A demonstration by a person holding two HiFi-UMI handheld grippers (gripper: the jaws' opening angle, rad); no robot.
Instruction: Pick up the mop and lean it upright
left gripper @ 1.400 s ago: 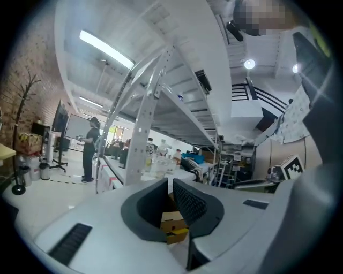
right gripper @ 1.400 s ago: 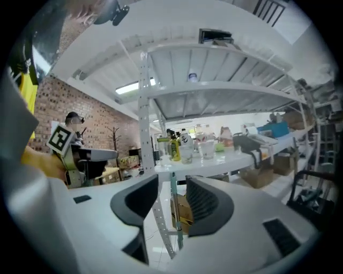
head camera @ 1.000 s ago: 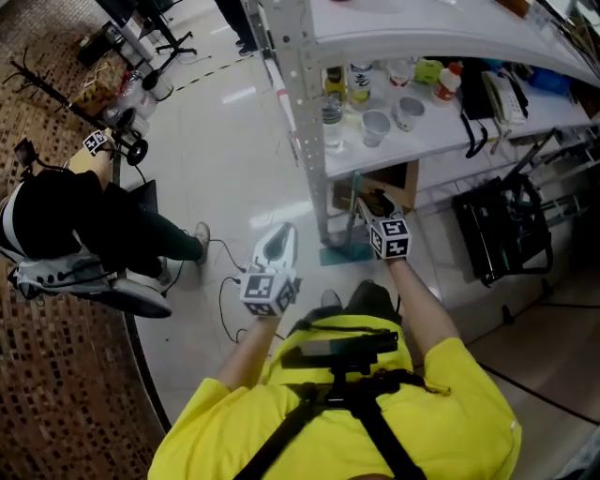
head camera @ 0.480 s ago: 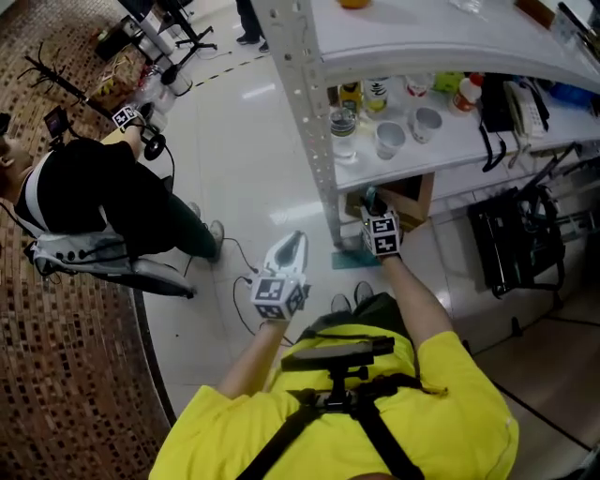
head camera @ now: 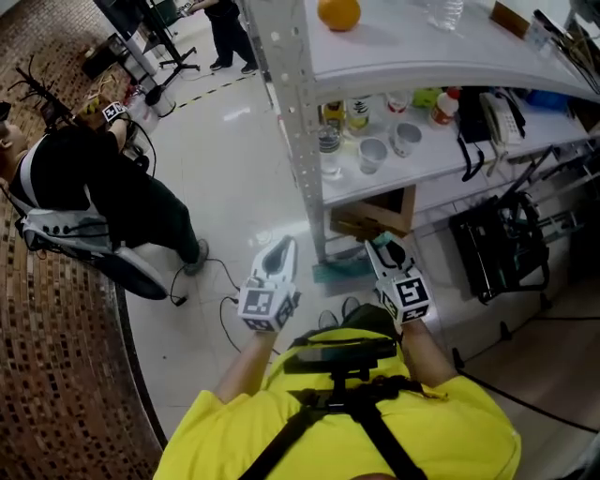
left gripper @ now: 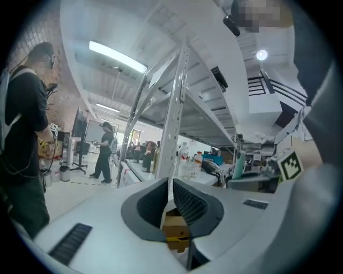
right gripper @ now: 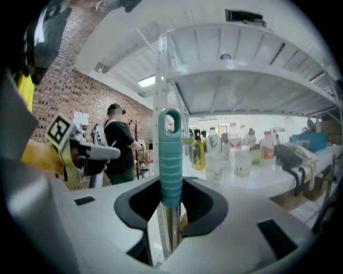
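The mop has a teal ribbed grip (right gripper: 171, 166) on a metal shaft, standing upright between my right gripper's (right gripper: 171, 199) pads, which press on it. From the head view, the right gripper (head camera: 386, 251) is by the foot of the shelf post (head camera: 302, 141), with the teal mop head (head camera: 339, 271) on the floor just left of it. My left gripper (head camera: 279, 251) hovers over the white floor to the left, apart from the mop. Its jaws (left gripper: 171, 193) meet at the tips with nothing between them. The teal grip (left gripper: 237, 166) shows at its right.
A white metal rack (head camera: 441, 131) holds bottles, cups and an orange (head camera: 337, 13). A cardboard box (head camera: 370, 216) sits under its lowest shelf. A black bag (head camera: 502, 239) stands at the right. A person in black (head camera: 84, 202) sits at the left; a cable (head camera: 230, 300) lies on the floor.
My right gripper has drawn back from the shelf base toward my body, now with the mop's grip between its jaws. The left gripper has stayed roughly in place.
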